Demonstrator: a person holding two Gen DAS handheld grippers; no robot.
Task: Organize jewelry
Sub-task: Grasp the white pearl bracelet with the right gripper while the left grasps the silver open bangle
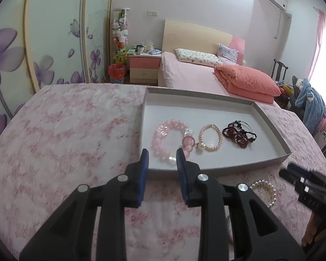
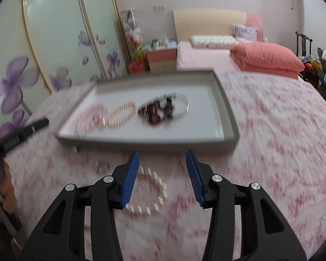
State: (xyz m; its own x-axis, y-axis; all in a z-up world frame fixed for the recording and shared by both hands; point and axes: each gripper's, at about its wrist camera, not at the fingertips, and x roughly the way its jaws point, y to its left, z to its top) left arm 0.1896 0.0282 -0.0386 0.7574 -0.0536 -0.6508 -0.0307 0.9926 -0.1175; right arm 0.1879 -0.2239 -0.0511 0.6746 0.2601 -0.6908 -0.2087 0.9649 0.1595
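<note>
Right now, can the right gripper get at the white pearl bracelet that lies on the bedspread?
Probably yes. The right gripper is open, and the white pearl bracelet lies on the floral bedspread just below its fingers, outside the grey tray. Nothing covers it.

White pearl bracelet [image 2: 148, 192] lies flat on cloth; three bracelets inside grey tray [image 1: 269, 121].

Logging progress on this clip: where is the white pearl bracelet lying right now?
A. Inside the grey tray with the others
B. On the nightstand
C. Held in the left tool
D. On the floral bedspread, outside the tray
D: the white pearl bracelet lies on the floral bedspread in front of the grey tray, between the open fingers of the right tool.
</note>
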